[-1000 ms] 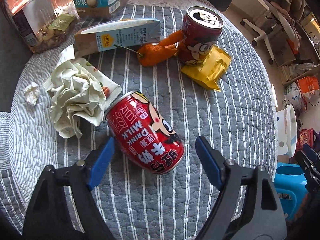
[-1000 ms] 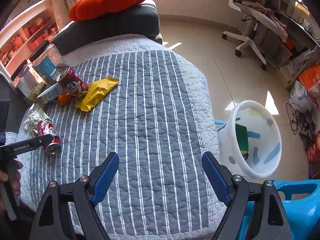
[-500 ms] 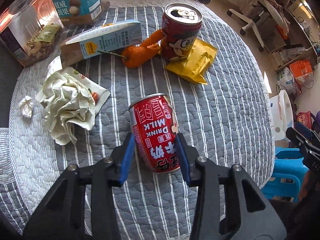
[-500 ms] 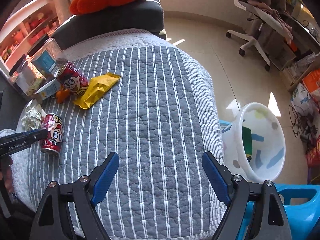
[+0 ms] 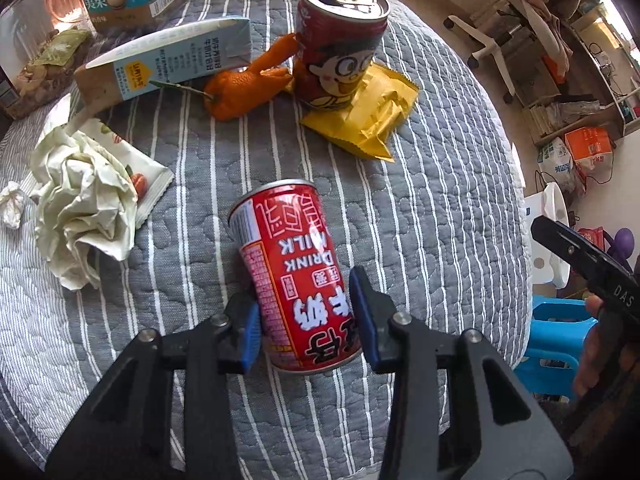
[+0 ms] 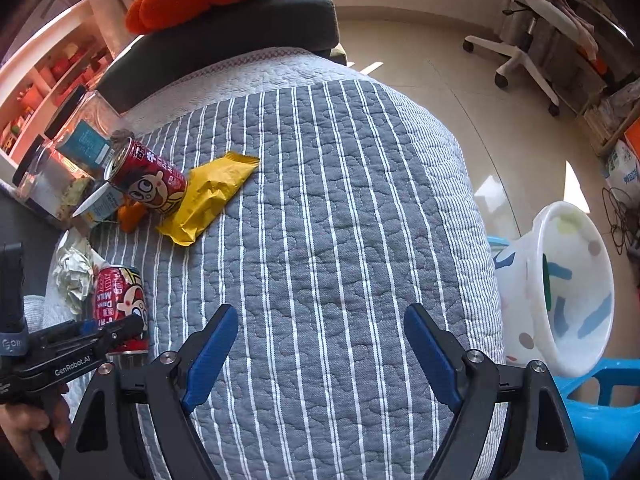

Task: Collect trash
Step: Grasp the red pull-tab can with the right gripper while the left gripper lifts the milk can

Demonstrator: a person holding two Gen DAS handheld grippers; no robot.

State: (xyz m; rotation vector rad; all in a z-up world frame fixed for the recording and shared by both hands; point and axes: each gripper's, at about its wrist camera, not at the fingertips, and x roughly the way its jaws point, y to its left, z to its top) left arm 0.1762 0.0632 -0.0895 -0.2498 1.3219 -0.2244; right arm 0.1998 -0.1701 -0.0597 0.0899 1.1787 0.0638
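My left gripper (image 5: 306, 320) is shut on a red milk-drink can (image 5: 296, 272), holding it just above the striped grey quilt (image 5: 420, 220); the can also shows in the right wrist view (image 6: 120, 304). A second red can (image 5: 340, 64) stands at the back on a yellow wrapper (image 5: 368, 120), beside orange peel (image 5: 248, 88), a blue carton (image 5: 168, 60) and crumpled paper (image 5: 84, 208). My right gripper (image 6: 320, 344) is open and empty over the quilt's near middle. A white trash bin (image 6: 568, 292) stands on the floor at the right.
Clear snack jars (image 5: 48, 20) stand at the back left. A small white paper wad (image 5: 12, 208) lies at the left edge. A blue stool (image 6: 600, 420) sits by the bin. An office chair (image 6: 532, 32) stands far right.
My left gripper closed on the red can a second ago and has turned and lifted it, so it now points away from me. The right gripper stays open, shifted slightly.
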